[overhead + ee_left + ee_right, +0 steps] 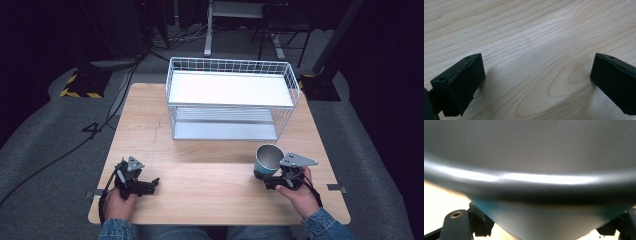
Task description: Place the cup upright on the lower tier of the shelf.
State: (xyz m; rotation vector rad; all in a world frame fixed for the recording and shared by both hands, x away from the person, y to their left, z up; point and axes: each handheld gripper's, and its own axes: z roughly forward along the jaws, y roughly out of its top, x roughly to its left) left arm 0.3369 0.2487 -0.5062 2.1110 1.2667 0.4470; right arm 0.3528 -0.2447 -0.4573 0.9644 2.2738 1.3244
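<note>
A teal cup (266, 160) with a grey rim stands upright near the table's front right. My right gripper (265, 179) is shut on the cup low on its body; in the right gripper view the cup's rim and teal wall (529, 220) loom between the black jaws. At the front left my left gripper (150, 186) rests low over the bare wood, open, with nothing between its fingers (461, 85).
A white wire two-tier rack (231, 100) stands at the back middle of the wooden table (200, 175), its open front facing me. Dark floor with cables and a desk leg lies beyond the table's far edge.
</note>
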